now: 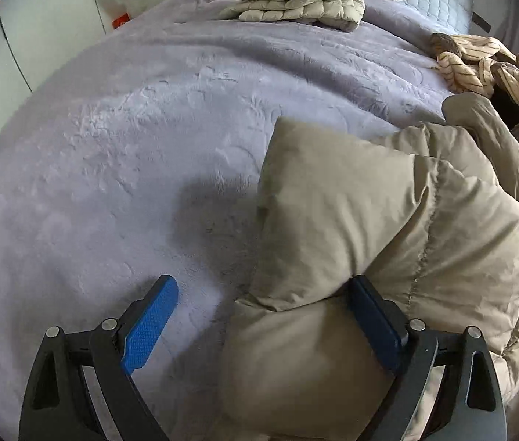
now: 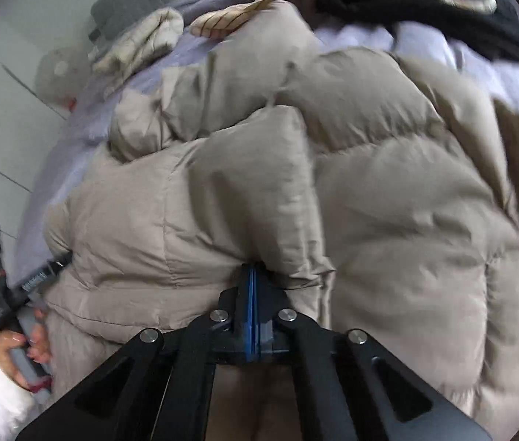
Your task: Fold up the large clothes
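Spreading wide, the left gripper (image 1: 263,312) has its blue textured fingers (image 1: 151,325) far apart; a puffy fold of the tan coat (image 1: 388,228) bulges between them and presses against the right-hand finger, while the other finger stands clear over the blanket (image 1: 112,139). The right gripper (image 2: 252,275) has its jaws pressed flat together, pinching a thin edge of the coat (image 2: 332,183). White writing on the left gripper's dark body, seen from the right wrist, is too blurred to read. The coat is quilted, stitched in fat padded channels, and lies on a lilac plush blanket with an embossed pattern. A folded cream quilted jacket (image 1: 296,0) and a striped garment (image 1: 479,62) lie farther up the bed.
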Demonstrator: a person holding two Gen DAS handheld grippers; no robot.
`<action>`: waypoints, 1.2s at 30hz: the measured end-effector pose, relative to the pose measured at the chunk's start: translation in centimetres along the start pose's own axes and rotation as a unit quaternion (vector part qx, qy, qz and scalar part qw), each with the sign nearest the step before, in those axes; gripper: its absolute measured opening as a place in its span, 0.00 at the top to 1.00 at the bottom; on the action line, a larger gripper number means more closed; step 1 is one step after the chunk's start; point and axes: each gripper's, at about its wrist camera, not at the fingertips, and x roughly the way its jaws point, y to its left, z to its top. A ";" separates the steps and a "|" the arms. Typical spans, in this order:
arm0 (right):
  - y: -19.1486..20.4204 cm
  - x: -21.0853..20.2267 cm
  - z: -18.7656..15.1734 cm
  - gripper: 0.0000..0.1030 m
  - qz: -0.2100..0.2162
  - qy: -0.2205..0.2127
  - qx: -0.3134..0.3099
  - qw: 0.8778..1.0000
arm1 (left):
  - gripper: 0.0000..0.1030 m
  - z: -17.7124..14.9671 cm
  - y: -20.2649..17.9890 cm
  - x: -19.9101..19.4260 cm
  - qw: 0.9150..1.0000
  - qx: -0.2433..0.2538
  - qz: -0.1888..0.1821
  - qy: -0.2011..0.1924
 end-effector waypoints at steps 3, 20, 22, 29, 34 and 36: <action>-1.2 -1.2 0.1 1.00 0.006 -0.009 0.025 1.000 | 0.05 0.1 -0.3 -0.1 1.000 0.006 0.008 -0.001; -10.3 -11.7 -4.5 0.82 0.014 -0.005 0.150 0.989 | 0.05 -3.3 -5.9 -10.5 0.998 0.069 0.006 0.006; -11.0 -12.4 -5.5 0.70 0.017 -0.002 0.158 0.987 | 0.05 -4.6 -7.9 -11.5 0.997 0.075 -0.014 0.017; -14.8 -15.7 -8.4 0.45 0.012 -0.002 0.176 0.984 | 0.05 -8.7 -15.1 -13.6 0.990 0.121 -0.060 0.042; -18.1 -17.4 -9.7 0.36 0.012 -0.011 0.192 0.981 | 0.05 -9.9 -18.4 -14.5 0.988 0.132 -0.074 0.042; -19.6 -18.5 -10.1 0.19 0.013 -0.022 0.203 0.979 | 0.04 -10.6 -19.8 -15.0 0.987 0.140 -0.074 0.035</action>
